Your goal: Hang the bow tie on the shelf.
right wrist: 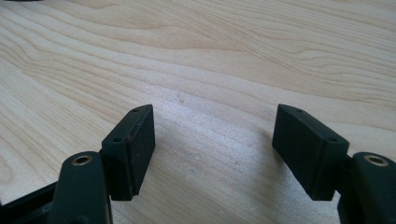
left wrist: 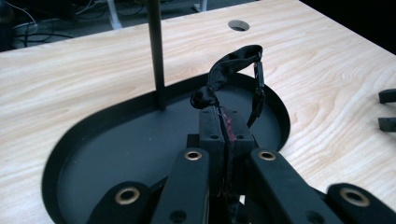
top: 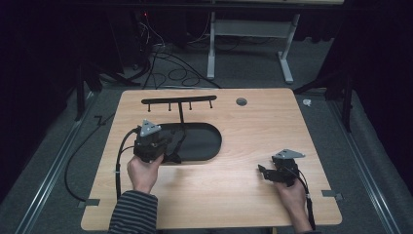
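Observation:
A black hanger stand has a crossbar with several hooks [top: 178,101], a thin post [left wrist: 156,56] and an oval black base tray [top: 207,141]. My left gripper [top: 171,147] hovers over the tray's left part, shut on a thin black strap [left wrist: 233,60] with a reddish edge. The strap loops up and droops beyond the closed pads [left wrist: 212,126]. At the right front of the table my right gripper [top: 263,172] rests low, open, with only bare wood between its fingers [right wrist: 135,149].
The light wooden table [top: 243,195] has a round cable hole [top: 241,102] behind the tray. Cables trail from both grippers over the front edge. Beyond the far edge lie floor cables and a white desk frame [top: 248,44].

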